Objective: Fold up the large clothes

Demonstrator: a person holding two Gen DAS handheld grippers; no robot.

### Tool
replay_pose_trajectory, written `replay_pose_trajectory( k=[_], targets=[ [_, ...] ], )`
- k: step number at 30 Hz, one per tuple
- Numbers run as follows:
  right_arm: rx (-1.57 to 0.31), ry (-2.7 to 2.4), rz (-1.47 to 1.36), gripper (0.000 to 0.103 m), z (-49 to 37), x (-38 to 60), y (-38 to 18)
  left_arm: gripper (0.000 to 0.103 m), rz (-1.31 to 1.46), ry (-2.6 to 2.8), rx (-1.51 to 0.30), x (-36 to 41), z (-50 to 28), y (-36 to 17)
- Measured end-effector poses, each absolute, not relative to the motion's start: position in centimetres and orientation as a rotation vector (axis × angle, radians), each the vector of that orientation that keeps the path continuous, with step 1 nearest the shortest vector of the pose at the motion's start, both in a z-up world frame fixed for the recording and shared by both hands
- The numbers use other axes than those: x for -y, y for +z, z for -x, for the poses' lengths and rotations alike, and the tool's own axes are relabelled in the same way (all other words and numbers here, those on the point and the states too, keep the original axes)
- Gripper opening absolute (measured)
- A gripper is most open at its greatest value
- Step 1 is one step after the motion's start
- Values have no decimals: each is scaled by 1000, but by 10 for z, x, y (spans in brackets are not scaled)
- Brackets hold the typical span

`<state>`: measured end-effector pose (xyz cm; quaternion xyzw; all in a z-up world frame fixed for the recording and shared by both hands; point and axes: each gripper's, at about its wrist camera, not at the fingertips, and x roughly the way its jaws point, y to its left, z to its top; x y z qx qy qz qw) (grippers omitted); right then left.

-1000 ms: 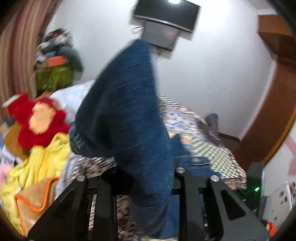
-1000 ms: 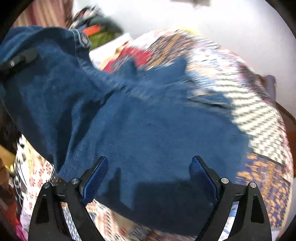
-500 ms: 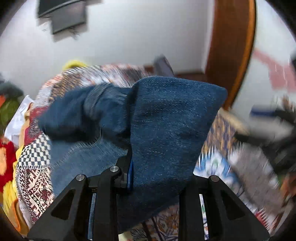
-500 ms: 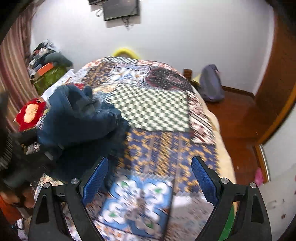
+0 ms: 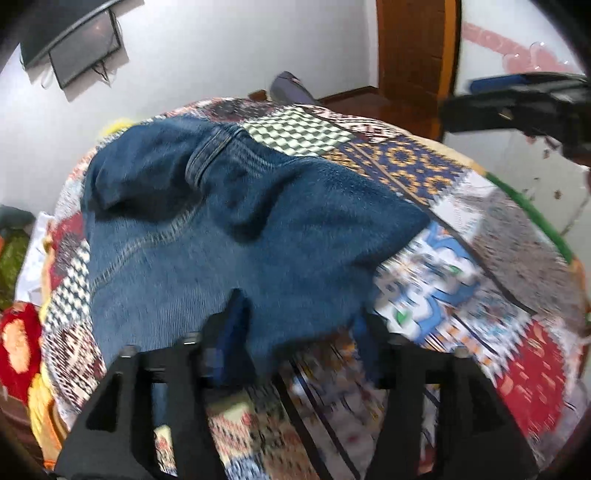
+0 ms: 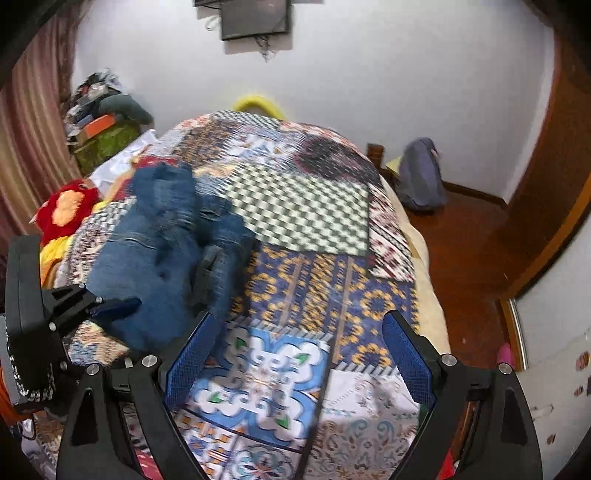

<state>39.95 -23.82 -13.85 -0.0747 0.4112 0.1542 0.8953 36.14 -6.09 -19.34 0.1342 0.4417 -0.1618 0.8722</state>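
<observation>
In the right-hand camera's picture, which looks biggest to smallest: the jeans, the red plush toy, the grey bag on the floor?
1. Jeans, clearly largest.
2-3. Red plush toy and grey bag look alike; the bag sits farther away, so no ranking.

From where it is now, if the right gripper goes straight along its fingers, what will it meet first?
Most likely the patchwork bedspread: the open right gripper points down at its blue-and-white floral patch, with nothing between the fingers. The crumpled blue denim jeans lie off to its left, out of that line.

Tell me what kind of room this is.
Most likely a home bedroom: a bed under a patchwork quilt, a wall-mounted TV, and jeans lying on the bed for folding.
</observation>
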Motion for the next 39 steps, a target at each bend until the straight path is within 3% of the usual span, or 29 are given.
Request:
replay_pose_trajectory(
  k=[6,9,11,17,22,31,39],
  targets=[
    [-821,439,156,91,-399,196,-125,75,-227,-326,-904,26,-337,-163],
    [-848,466,173,91,-407,172,-137,86,-179,-245,-884,-7,-340,-152],
    [-892,474,194,90,-412,158,-155,86,-171,-185,-870,-26,-346,-149],
    [-1039,451,243,90,-420,148,-216,86,-105,-54,-944,-72,-367,-175],
    [-1105,480,161,91,-417,169,-230,92,-47,-50,-972,-90,-368,-195],
    [-1066,530,156,91,-430,168,-191,92,-158,-45,-935,-86,-371,-178],
    [-1026,580,153,91,-481,114,-172,92,-67,-58,-956,-95,-440,-174]
  ],
)
